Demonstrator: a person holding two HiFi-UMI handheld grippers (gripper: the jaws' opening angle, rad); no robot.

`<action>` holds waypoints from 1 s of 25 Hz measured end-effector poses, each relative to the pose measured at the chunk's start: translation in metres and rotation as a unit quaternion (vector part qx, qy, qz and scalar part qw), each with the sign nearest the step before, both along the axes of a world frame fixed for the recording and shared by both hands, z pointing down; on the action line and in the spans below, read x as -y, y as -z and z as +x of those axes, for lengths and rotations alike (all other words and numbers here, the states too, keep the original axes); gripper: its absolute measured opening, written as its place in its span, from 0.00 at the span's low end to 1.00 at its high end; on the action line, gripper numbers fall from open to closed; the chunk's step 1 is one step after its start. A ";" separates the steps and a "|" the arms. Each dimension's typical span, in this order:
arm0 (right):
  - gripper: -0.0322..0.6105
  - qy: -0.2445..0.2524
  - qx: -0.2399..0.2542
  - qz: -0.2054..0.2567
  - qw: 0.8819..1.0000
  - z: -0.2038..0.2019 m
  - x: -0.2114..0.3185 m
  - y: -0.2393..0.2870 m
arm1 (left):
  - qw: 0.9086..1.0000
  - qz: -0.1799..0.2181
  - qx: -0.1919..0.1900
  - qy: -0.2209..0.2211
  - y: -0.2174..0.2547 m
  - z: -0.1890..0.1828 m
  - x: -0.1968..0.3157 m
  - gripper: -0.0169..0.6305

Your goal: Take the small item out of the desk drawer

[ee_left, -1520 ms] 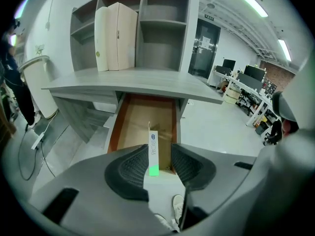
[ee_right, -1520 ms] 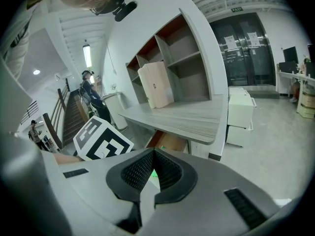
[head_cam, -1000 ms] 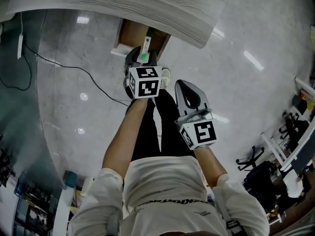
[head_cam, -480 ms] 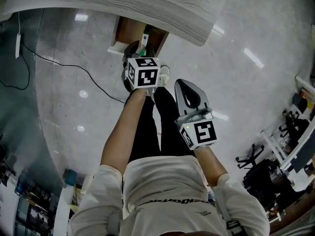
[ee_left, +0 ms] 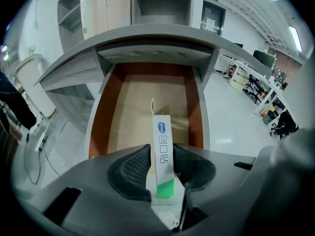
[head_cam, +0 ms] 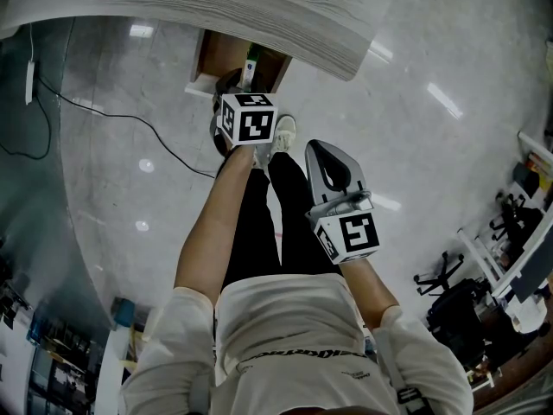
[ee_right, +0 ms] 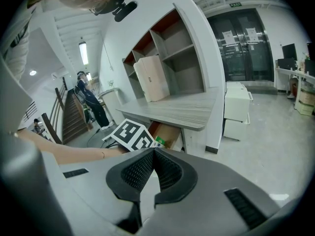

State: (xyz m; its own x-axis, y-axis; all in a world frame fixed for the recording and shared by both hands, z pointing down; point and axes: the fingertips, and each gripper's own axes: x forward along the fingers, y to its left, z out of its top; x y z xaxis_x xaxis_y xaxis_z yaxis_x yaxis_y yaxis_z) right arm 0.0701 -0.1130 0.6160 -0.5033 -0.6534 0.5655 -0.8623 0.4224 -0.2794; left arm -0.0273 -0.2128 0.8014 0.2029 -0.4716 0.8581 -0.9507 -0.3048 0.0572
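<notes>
Low centre of the left gripper view — left gripper (ee_left: 161, 151) jaws just closing, pinching the slim box (ee_left: 163, 132) over the open drawer (ee_left: 129, 102) | right gripper (ee_right: 153, 151) clenched, empty.

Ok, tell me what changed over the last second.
The left gripper moved further toward the open drawer, and its jaws have just been closing onto the slim box standing there, with the pads now against its sides. The right gripper stayed shut and still, and the drawer stayed open.
</notes>
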 end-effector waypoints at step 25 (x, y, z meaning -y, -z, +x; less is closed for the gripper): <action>0.10 -0.011 -0.006 0.026 1.000 0.003 0.003 0.033 | 0.999 0.016 -0.037 0.035 0.050 0.000 -0.007 0.18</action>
